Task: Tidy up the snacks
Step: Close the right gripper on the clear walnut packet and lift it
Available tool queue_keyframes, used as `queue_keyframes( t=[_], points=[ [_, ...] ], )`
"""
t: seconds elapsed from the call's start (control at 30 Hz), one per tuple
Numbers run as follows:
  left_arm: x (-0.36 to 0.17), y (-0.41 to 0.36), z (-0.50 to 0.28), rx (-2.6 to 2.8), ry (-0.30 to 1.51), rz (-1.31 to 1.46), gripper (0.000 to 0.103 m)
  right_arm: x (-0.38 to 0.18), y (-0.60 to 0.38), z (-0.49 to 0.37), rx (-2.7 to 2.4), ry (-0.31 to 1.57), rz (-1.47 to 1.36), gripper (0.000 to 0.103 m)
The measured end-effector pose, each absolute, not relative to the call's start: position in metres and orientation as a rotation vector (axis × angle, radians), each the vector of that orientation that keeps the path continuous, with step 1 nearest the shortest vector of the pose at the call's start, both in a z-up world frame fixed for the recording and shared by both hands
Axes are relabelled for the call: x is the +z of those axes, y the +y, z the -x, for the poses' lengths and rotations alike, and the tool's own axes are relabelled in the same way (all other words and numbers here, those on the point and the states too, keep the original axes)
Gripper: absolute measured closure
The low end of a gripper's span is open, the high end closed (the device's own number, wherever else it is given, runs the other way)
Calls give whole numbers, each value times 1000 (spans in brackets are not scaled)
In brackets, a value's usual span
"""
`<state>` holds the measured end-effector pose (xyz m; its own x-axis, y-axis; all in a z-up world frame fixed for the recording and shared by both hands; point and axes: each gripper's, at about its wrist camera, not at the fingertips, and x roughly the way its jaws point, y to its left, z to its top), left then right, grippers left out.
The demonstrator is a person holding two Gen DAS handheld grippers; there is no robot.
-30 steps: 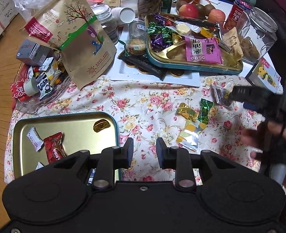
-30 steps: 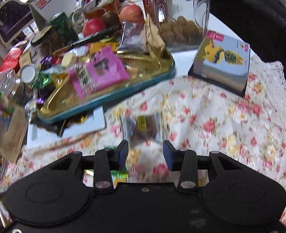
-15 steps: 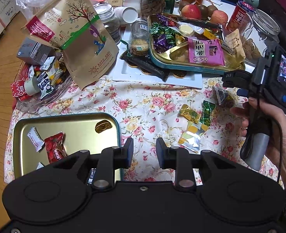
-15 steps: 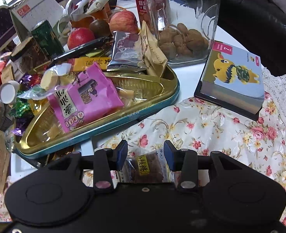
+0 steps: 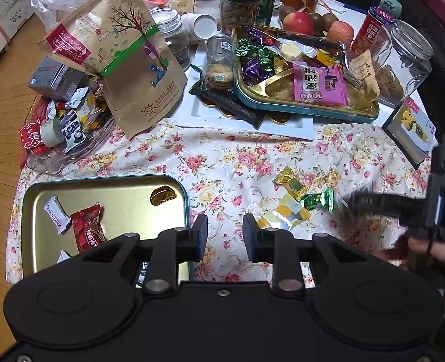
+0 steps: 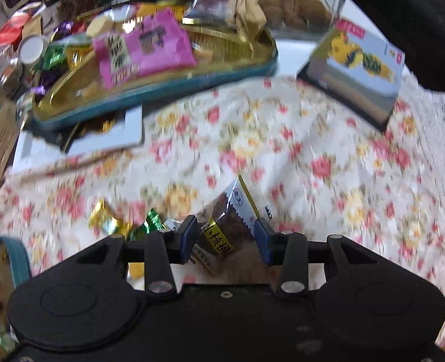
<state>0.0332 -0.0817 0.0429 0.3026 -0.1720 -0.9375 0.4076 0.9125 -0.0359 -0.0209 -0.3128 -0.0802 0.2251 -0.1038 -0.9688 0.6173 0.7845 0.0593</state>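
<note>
My right gripper (image 6: pixel 226 235) is shut on a clear packet of brown walnut snack (image 6: pixel 227 220) and holds it above the floral cloth; the view is blurred by motion. In the left wrist view it (image 5: pixel 347 202) is a dark blur at the right, near a green candy (image 5: pixel 317 200), a gold candy (image 5: pixel 289 181) and a yellow packet (image 5: pixel 283 215). My left gripper (image 5: pixel 225 235) is open and empty, at the right edge of a gold tray (image 5: pixel 116 211). The tray holds a red packet (image 5: pixel 86 229), a white candy (image 5: pixel 55 214) and a gold candy (image 5: pixel 163 194).
A teal-rimmed gold tray (image 5: pixel 310 111) of snacks stands at the back, with a pink packet (image 5: pixel 319 83) in it. A brown paper bag (image 5: pixel 123 60), a glass dish of small packets (image 5: pixel 65 150), jars, apples and a box (image 5: pixel 411 126) crowd the table.
My right gripper has closed on the walnut snack packet, lifted it off the cloth and swung left and nearer, toward the loose candies. My left gripper has stayed put.
</note>
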Motion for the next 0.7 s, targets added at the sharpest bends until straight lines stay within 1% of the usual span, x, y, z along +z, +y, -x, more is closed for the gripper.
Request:
queue_keyframes(
  t=[0.07, 0.17, 0.2, 0.3, 0.4, 0.53, 0.7],
  points=[
    [43, -81, -33, -389, 1204, -225, 66, -77, -310, 33, -502, 1273, -545, 60],
    [44, -79, -34, -384, 1204, -222, 66, -74, -306, 43, -496, 1359, -588, 60],
    [44, -78, -35, -382, 1205, -218, 66, -72, -304, 47, -489, 1349, -600, 60],
    [46, -76, -37, -376, 1203, -207, 66, -60, -302, 54, -504, 1231, -627, 60],
    [47, -75, -37, -376, 1199, -203, 66, -55, -303, 49, -546, 1151, -656, 57],
    [47, -74, -37, -373, 1201, -200, 66, -64, -311, 29, -613, 1104, -654, 57],
    [48, -71, -41, -371, 1205, -185, 66, -88, -314, 10, -665, 1128, -643, 57]
  ],
)
